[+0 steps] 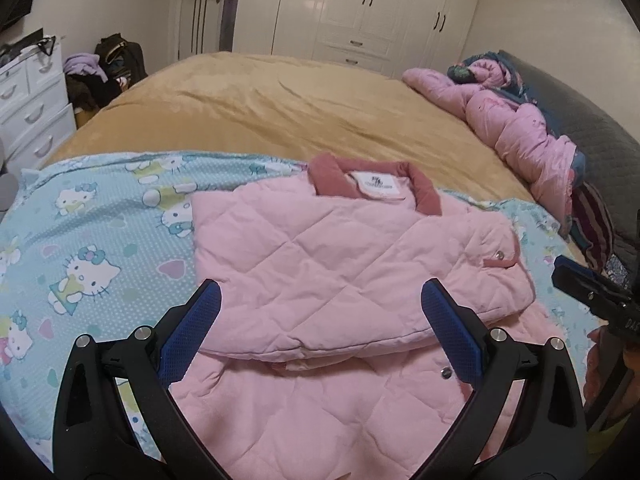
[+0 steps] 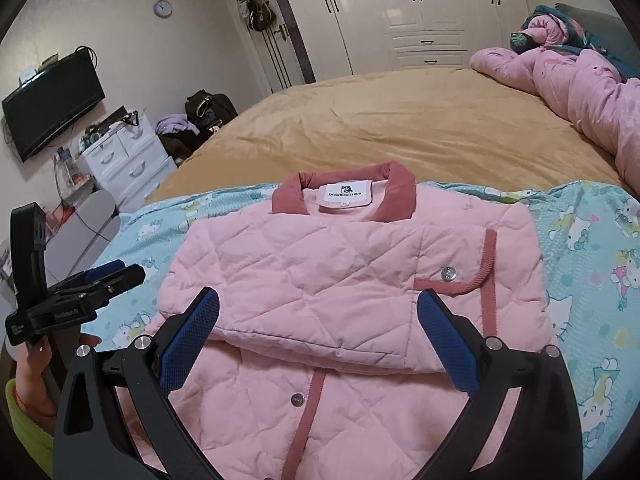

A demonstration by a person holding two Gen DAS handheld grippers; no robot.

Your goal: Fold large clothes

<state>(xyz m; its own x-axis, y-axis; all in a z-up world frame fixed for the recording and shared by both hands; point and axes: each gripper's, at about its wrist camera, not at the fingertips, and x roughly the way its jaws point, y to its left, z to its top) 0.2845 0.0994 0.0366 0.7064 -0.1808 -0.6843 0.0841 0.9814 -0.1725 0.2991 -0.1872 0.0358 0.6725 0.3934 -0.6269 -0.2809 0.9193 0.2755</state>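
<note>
A pink quilted jacket [image 1: 320, 264] with a dark pink collar lies on a blue cartoon-print sheet [image 1: 100, 240] on the bed, its sleeves folded in over the front. It also shows in the right wrist view [image 2: 320, 280]. My left gripper [image 1: 320, 296] is open and empty, hovering over the jacket's lower half. My right gripper [image 2: 318, 300] is open and empty, also above the lower half. The left gripper shows at the left edge of the right wrist view [image 2: 120, 274]; the right gripper shows at the right edge of the left wrist view [image 1: 568, 272].
A tan blanket [image 1: 280, 108] covers the bed beyond the sheet. A pink duvet [image 1: 512, 128] is bunched at the right by the headboard. White drawers [image 2: 120, 160], a wall TV [image 2: 52, 104] and wardrobes [image 2: 400, 8] stand around the bed.
</note>
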